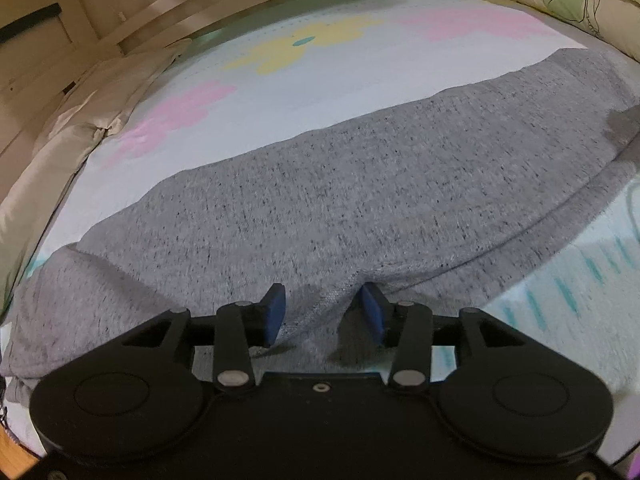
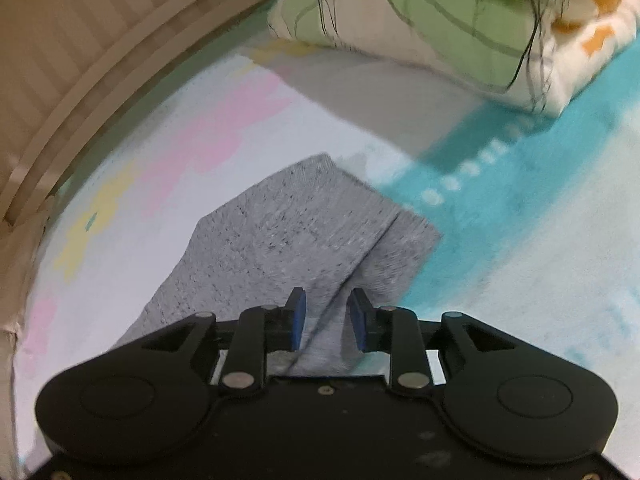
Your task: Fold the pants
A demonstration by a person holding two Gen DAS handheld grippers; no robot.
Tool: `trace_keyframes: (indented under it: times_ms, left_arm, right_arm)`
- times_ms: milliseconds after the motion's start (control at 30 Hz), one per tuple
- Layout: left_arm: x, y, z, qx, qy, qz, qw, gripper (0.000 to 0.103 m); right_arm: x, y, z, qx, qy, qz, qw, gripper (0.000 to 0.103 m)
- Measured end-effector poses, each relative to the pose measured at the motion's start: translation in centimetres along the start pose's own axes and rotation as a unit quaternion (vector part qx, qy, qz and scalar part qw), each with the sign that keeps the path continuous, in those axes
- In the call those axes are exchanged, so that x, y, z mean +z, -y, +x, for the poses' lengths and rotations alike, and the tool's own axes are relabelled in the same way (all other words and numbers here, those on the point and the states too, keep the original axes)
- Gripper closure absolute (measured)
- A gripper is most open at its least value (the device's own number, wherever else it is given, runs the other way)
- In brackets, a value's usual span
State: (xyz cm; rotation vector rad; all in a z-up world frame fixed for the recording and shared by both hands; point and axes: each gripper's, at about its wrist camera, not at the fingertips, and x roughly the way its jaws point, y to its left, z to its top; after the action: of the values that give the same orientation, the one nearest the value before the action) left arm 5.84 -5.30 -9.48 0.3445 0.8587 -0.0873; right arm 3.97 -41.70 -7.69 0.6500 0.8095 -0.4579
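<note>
Grey speckled pants lie flat across a bed sheet with pastel flowers, one leg folded over the other along its length. My left gripper hovers over the near edge of the cloth with its blue pads apart; a small ridge of fabric rises between them, and the pads do not press on it. In the right wrist view the leg ends lie stacked, the upper layer's edge running diagonally. My right gripper stands open over that edge, pads on either side of it.
A folded quilt with green and orange print sits at the far right of the bed. A wooden bed frame curves along the far side. A beige pillow or padding lines the left edge.
</note>
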Motion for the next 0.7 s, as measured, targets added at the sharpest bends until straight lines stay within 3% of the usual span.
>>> trace_keyframes:
  times_ms: [167, 233, 300, 333, 433, 700]
  left_arm:
    - [-0.2, -0.5, 0.2, -0.028, 0.006, -0.014, 0.9995, 0.060]
    - [0.1, -1.2, 0.4, -0.059, 0.001, -0.036, 0.9976, 0.075]
    - [0.3, -1.8, 0.5, -0.073, -0.001, -0.053, 0.9959, 0.086]
    - [0.4, -2.1, 0.5, -0.080, -0.002, -0.058, 0.9951, 0.092]
    - [0.7, -3.0, 0.5, -0.098, -0.008, -0.083, 0.9917, 0.098]
    - [1.5, -5.3, -2.2, -0.134, -0.019, -0.121, 0.9834, 0.099]
  right_arm:
    - [-0.1, -0.9, 1.1, 0.010, -0.006, 0.010, 1.000, 0.075]
    - [-0.1, -1.6, 1.3, 0.014, -0.002, 0.004, 1.000, 0.075]
    - [-0.1, -2.2, 1.6, 0.017, 0.007, -0.008, 1.000, 0.084]
    - [-0.1, -2.5, 1.5, 0.015, 0.014, -0.015, 1.000, 0.099]
    - [-0.1, -3.5, 1.0, 0.011, 0.034, -0.035, 0.999, 0.099]
    - [-0.3, -4.4, -2.9, 0.023, 0.072, -0.076, 0.994, 0.099]
